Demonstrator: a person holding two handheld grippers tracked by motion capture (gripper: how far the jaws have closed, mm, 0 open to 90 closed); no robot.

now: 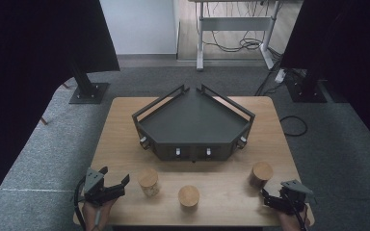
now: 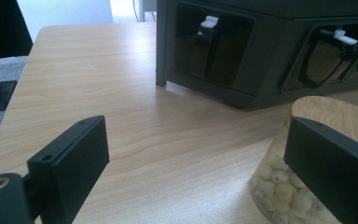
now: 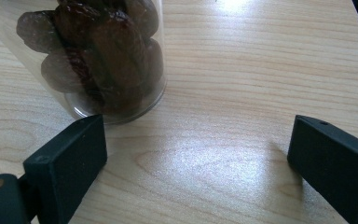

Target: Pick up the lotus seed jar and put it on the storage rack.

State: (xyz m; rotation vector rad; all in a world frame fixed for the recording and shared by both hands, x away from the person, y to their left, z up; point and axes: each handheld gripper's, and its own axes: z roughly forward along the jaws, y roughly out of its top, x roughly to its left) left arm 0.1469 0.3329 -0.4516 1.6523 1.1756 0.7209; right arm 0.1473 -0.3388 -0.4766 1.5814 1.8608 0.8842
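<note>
Three clear jars with wooden lids stand along the front of the wooden table [image 1: 221, 211]. The left jar [image 1: 148, 181] holds white beads [image 2: 284, 186]. My left gripper [image 1: 116, 176] lies just left of it, open; in the left gripper view [image 2: 196, 140] the jar sits behind the right jaw, not between the two jaws. The right jar [image 1: 261, 173] holds dark dried fruit [image 3: 102, 51]. My right gripper [image 1: 266, 198] is open in front of it, and the jar stands just past the left jaw [image 3: 198, 140]. The middle jar [image 1: 189, 196] stands apart from both grippers.
A dark grey five-sided tray-shelf [image 1: 192, 147] with railings fills the table's middle; white clips [image 2: 209, 21] sit in recesses on its front face. Black stands [image 1: 87, 89] and cables are on the carpet beyond the table.
</note>
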